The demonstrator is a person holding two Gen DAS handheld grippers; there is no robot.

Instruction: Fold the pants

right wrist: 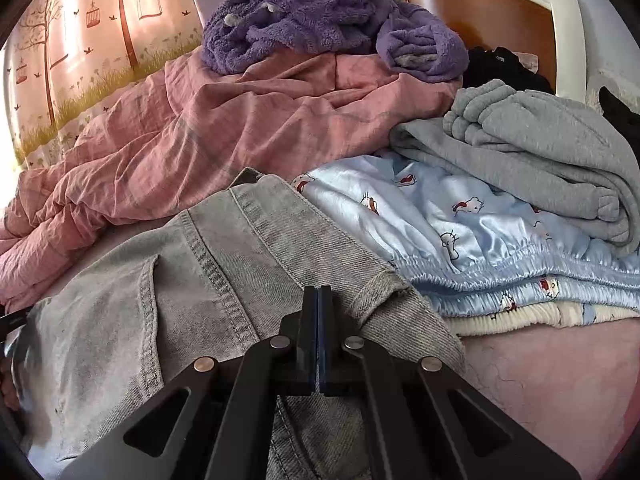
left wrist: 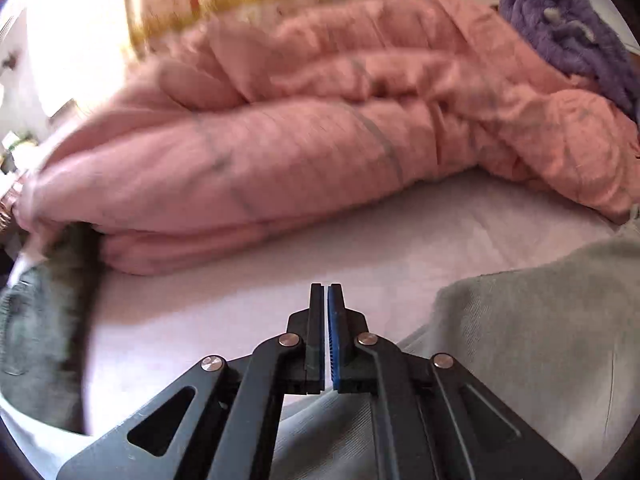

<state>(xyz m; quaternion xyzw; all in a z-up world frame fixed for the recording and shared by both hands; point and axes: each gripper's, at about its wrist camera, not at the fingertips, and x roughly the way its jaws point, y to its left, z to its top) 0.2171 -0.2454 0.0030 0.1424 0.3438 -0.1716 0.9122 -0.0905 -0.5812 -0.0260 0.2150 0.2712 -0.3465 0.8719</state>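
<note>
Pale grey denim pants (right wrist: 224, 264) lie on the bed (left wrist: 248, 292), waistband end against the stack of folded clothes, beside the pink quilt (right wrist: 200, 128). Right tool (right wrist: 319, 308) clenched, its tips at the waistband edge; a grip on the cloth cannot be confirmed. Left tool (left wrist: 329, 300) clenched on nothing, over bare sheet. Pants lie right of it and under it, long axis running between the tools. Right hand nearer the waistband.
</note>
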